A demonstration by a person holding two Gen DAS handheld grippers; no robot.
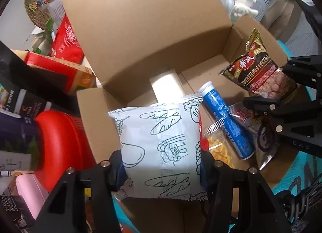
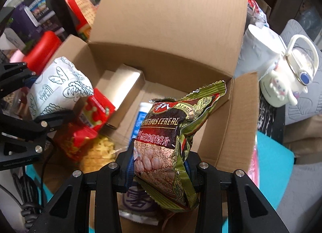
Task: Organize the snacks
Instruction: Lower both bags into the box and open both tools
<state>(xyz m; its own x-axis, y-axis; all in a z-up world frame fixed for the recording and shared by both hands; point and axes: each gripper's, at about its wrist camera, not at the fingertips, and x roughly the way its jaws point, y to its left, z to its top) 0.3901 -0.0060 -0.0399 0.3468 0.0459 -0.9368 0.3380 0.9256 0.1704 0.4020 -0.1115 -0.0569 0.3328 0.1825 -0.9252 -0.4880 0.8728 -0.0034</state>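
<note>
While the open brown cardboard box (image 1: 140, 31) lies below, a white bread-printed packet (image 1: 161, 148) is clamped by the left gripper (image 1: 161, 164). A green-and-maroon foil cereal bag (image 2: 167, 142) is pinched by the right gripper (image 2: 159, 164).

The cardboard box (image 1: 140, 31) filling the frame's centre is matt brown corrugated board with fine ribs. The white bread packet (image 1: 161, 148) is smooth film; the cereal bag (image 2: 167, 138) is glossy crinkled foil. The blue tube (image 1: 227, 120), right of centre, looks like shiny plastic.

Behind my workspace: woven basket (image 1: 38, 1) upper left against pale wall (image 1: 16, 19); grey quilted cushion (image 2: 301, 104) right; teal surface (image 2: 271, 152) lower right.
</note>
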